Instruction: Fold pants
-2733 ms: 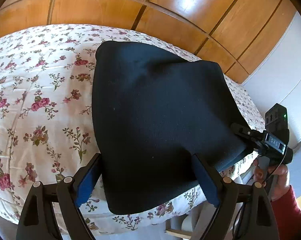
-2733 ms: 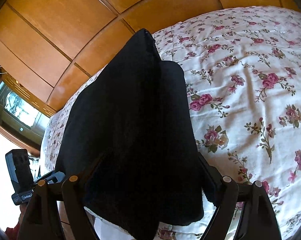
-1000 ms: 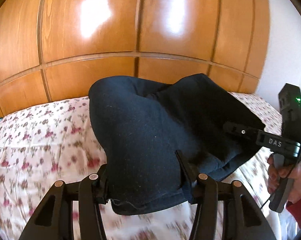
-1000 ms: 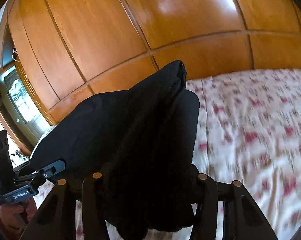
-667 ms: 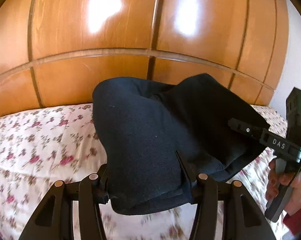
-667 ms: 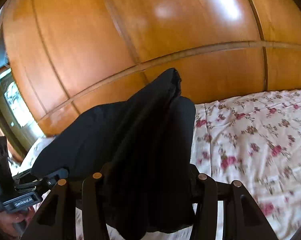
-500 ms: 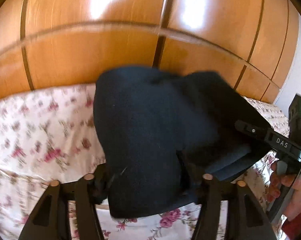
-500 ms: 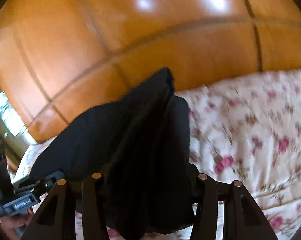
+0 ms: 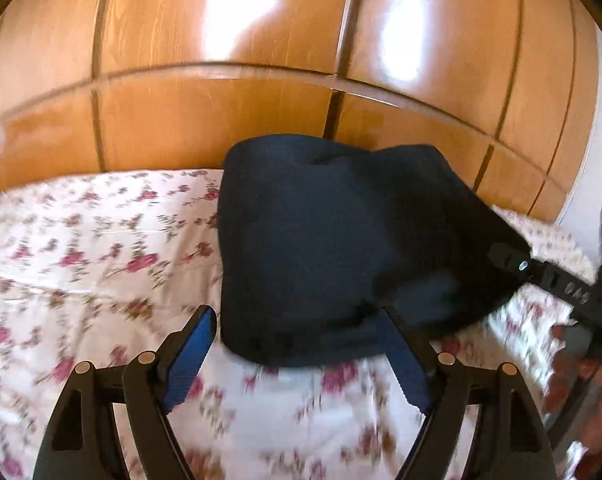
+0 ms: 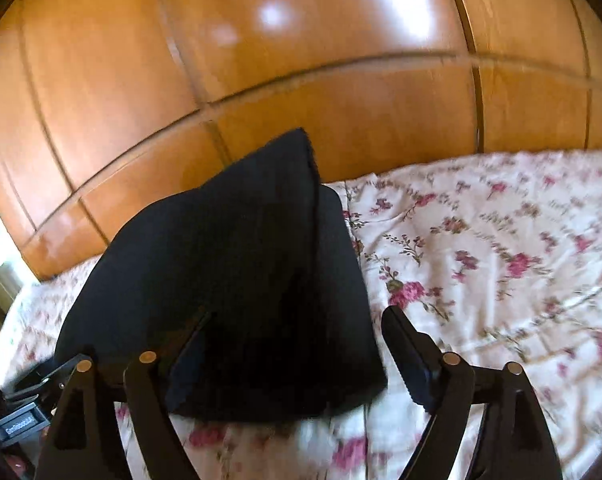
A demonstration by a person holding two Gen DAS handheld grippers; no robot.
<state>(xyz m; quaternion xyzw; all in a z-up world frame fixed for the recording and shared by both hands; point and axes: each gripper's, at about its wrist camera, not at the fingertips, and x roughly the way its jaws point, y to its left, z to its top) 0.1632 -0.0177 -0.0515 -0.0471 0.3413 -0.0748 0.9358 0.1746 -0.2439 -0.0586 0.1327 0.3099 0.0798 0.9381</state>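
Am letting go: left gripper (image 9: 297, 354) and right gripper (image 10: 297, 354) jaws opening, folded pants (image 9: 341, 248) now dropping free onto bedspread (image 9: 81, 248); fold likely done.

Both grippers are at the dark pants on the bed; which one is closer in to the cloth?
Right, slightly. Both jaws are opening. The pants lie well in between the right gripper's fingers; the left gripper's fingertips only flank the near hem.
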